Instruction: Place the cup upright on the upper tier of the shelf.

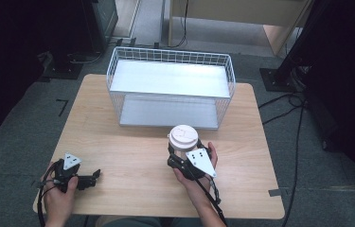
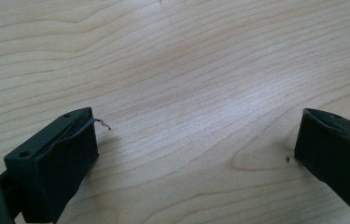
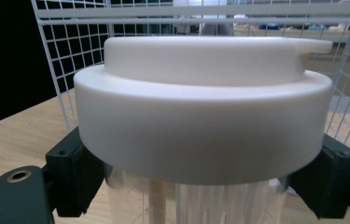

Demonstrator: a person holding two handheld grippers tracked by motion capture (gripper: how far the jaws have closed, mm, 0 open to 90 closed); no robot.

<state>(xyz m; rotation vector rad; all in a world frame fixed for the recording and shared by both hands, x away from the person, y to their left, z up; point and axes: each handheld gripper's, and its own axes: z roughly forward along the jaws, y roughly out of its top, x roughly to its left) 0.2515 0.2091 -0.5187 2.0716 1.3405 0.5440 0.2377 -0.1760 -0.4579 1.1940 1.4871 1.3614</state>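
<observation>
Right gripper (image 1: 181,152) clamped on a clear jar (image 3: 200,196) just under its white lid (image 3: 200,116), jar upright on the wooden table (image 1: 132,156) near the wire basket (image 1: 170,87), left gripper (image 1: 94,176) open (nothing between the jaws), low over bare tabletop.

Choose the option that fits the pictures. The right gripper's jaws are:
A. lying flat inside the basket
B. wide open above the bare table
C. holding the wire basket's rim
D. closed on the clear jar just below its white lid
D: in the right gripper view the right gripper has its two black jaws pressed against the sides of the clear jar, directly under the white lid.
</observation>
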